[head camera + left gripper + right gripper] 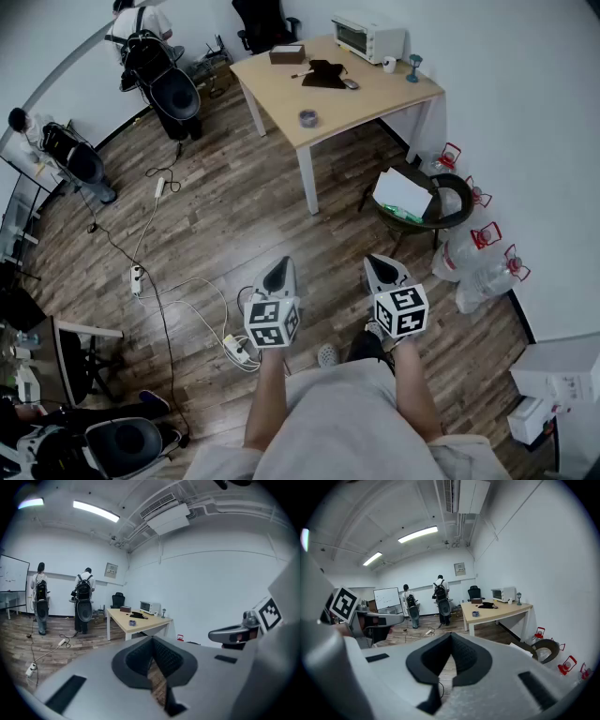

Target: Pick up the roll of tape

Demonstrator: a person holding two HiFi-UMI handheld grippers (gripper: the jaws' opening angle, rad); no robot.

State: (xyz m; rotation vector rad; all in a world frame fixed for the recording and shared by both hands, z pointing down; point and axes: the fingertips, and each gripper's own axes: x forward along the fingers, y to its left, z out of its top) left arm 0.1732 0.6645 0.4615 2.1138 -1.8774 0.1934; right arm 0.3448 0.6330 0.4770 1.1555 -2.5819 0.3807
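Head view, tape roll (307,118), left tongs (278,273) closed, right tongs (382,270) closed

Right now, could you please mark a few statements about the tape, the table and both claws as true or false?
1. The roll of tape lies on the table. True.
2. The left claw holds the tape. False: it is shut and empty, well away from the table.
3. The right claw is wide open. False: it is shut on nothing.
4. A toaster oven stands on the table. True.
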